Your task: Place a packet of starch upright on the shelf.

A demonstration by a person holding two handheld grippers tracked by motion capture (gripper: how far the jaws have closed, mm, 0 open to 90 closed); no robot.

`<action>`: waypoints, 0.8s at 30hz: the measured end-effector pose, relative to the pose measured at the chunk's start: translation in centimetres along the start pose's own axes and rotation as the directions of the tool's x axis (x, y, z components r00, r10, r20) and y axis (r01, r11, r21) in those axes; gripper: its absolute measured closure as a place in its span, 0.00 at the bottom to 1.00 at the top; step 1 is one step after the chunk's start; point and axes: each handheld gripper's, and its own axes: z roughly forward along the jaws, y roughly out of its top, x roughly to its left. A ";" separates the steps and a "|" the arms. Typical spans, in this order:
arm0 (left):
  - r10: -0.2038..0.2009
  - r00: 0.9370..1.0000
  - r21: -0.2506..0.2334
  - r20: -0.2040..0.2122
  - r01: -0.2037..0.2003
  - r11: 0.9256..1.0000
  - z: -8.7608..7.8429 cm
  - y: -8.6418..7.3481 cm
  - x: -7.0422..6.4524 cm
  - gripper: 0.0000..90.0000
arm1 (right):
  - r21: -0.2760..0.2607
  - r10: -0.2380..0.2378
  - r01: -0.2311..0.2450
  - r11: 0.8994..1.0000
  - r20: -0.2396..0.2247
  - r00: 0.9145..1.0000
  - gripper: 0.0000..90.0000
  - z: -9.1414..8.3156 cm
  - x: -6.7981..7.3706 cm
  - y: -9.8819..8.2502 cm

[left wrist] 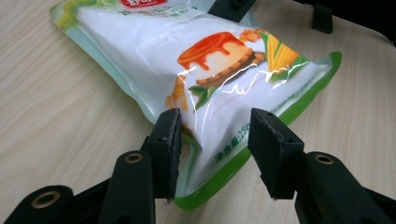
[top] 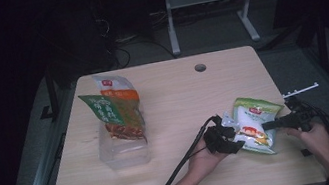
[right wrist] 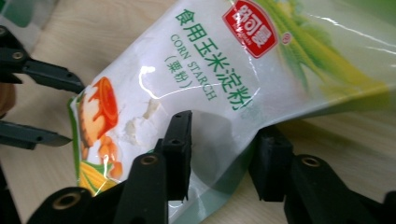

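A white and green bag of corn starch (top: pixel 254 125) lies at the right front of the wooden table (top: pixel 179 100). My left gripper (top: pixel 233 136) comes at it from the left, and its jaws pinch the bag's (left wrist: pixel 219 70) bottom corner (left wrist: pixel 215 135). From the right, my right gripper (top: pixel 267 126) grips the bag's (right wrist: pixel 224 79) side edge (right wrist: pixel 222 140), one pad on the printed face and the other behind the edge. The right gripper view has the left gripper (right wrist: pixel 69 112) at its left edge, on the bag's bottom end.
A clear plastic tub (top: pixel 124 152) stands at the left of the table with two snack bags (top: pixel 114 108) upright in it. A cable hole (top: pixel 200 67) lies near the far edge. Cables trail from both grippers toward the front edge.
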 end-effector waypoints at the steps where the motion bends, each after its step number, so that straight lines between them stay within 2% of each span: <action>1: 0.011 1.000 0.006 -0.004 -0.011 1.000 0.0 0.0 0.1 0.60 | 0.007 -0.002 0.002 1.000 -0.014 1.000 0.72 0.2 0.1 0.0; 5: 0.014 1.000 0.014 -0.012 -0.014 1.000 0.0 0.0 0.2 0.62 | 0.023 0.014 -0.013 1.000 -0.034 0.999 0.75 0.4 0.3 0.2; 8: 0.011 1.000 0.005 -0.013 -0.011 1.000 0.0 -0.1 0.1 0.62 | 0.017 0.015 -0.014 1.000 -0.049 0.999 0.80 0.7 0.3 0.2; 9: 0.026 1.000 0.014 -0.016 -0.026 1.000 0.0 0.0 0.1 0.61 | 0.017 0.019 -0.018 1.000 -0.049 0.999 0.85 0.7 0.3 0.2; 10: 0.031 0.999 0.015 -0.019 -0.031 0.999 0.0 0.0 0.0 0.61 | 0.017 0.019 -0.018 1.000 -0.049 0.999 0.85 0.7 0.3 0.2; 12: 0.027 0.999 0.012 -0.018 -0.027 1.000 -0.1 -0.1 0.0 0.61 | 0.010 0.005 -0.005 1.000 -0.042 0.999 0.90 0.8 0.5 0.3; 17: 0.023 1.000 0.021 -0.008 -0.022 1.000 -0.5 -0.3 0.2 0.59 | 0.011 -0.032 0.032 0.999 0.002 0.999 0.92 0.7 1.3 0.5; 18: 0.002 1.000 0.011 -0.005 -0.002 1.000 -0.6 -0.4 0.2 0.59 | 0.014 -0.036 0.036 0.999 0.010 0.999 0.93 0.7 1.5 0.6; 19: 0.014 1.000 0.015 -0.003 -0.014 1.000 -0.9 -0.5 0.3 0.59 | 0.009 -0.037 0.037 0.999 0.014 0.999 0.93 0.6 1.7 0.6; 21: 0.006 1.000 0.003 0.002 -0.006 1.000 -1.3 -0.8 0.2 0.57 | 0.000 -0.051 0.051 0.999 0.010 0.999 0.94 0.3 2.0 0.7; 24: 0.015 1.000 -0.002 -0.004 -0.015 1.000 -2.3 -1.4 0.2 0.56 | -0.023 -0.067 0.067 0.997 0.008 0.998 0.95 -0.2 2.8 0.9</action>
